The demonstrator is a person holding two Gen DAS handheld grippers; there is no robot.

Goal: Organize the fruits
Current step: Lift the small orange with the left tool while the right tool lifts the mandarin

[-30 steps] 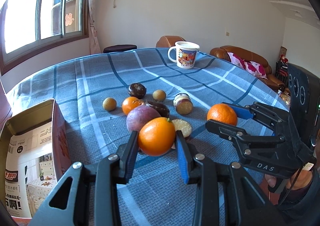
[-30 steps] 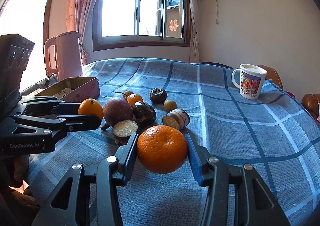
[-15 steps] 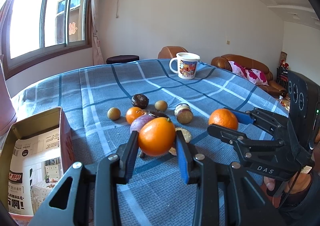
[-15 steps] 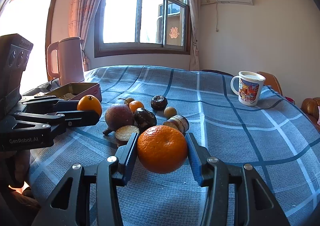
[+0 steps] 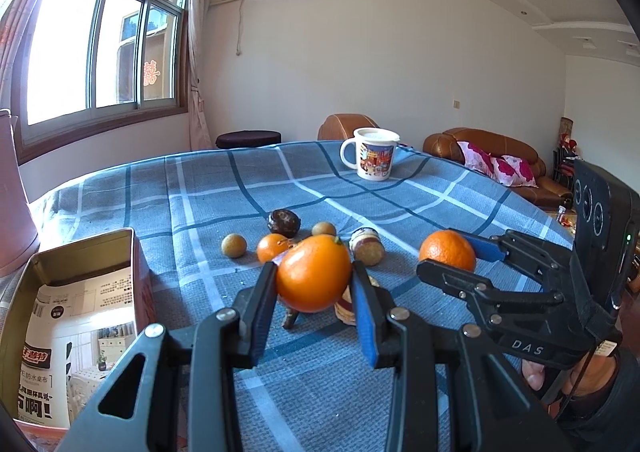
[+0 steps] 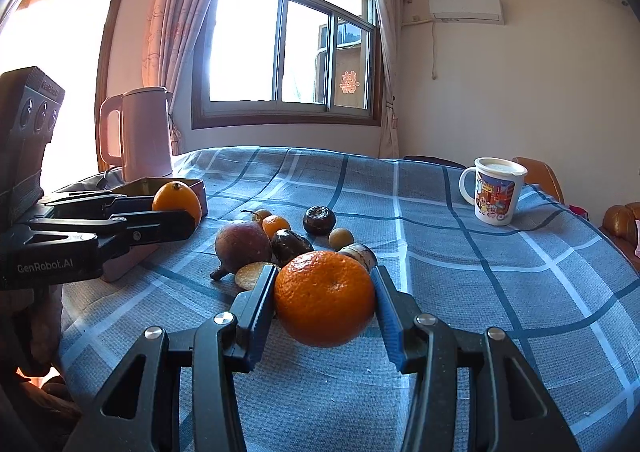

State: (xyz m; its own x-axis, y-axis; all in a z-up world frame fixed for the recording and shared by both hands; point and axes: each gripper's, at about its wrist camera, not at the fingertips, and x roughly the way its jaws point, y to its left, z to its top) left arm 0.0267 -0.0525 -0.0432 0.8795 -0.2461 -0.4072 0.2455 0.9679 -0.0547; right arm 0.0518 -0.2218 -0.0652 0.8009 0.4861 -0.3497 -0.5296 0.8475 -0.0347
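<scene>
While both grippers hang above a table covered in a blue plaid cloth [image 5: 400,204], each grasps a piece of fruit clear of the surface. The left gripper [image 5: 314,286] has its jaws clamped on a smooth-skinned orange [image 5: 313,278], with the black left finger [image 5: 260,306] and the blue-padded right one pressing its sides. The right gripper [image 6: 325,302] clasps a dimpled mandarin [image 6: 325,298] in the same manner; seen from the left wrist camera, that mandarin [image 5: 447,250] sits between the black jaws at the right of the frame, and part of a person's hand [image 5: 592,376] shows beneath the device.

On the cloth beyond the held fruit lies a loose cluster: a purple passion fruit [image 6: 243,246] with a short stalk, a dark wrinkled fruit [image 6: 319,219], another dark fruit [image 6: 290,245] beside the passion fruit, a small orange [image 6: 276,225], a small round yellow-brown fruit [image 6: 341,238], a second one [image 5: 234,245] at the left of the group, a cut fruit slice [image 6: 250,275] lying flat and a stubby cut piece [image 5: 367,245] on its side.

An open metal tin [image 5: 80,252] lined with printed paper stands at the left edge of the table, near the left gripper. A pale pink electric kettle [image 6: 138,132] stands behind the tin by the window. A lidded cartoon-print mug [image 5: 374,153] stands well apart at the far side, with a brown leather sofa [image 5: 500,160] behind it.
</scene>
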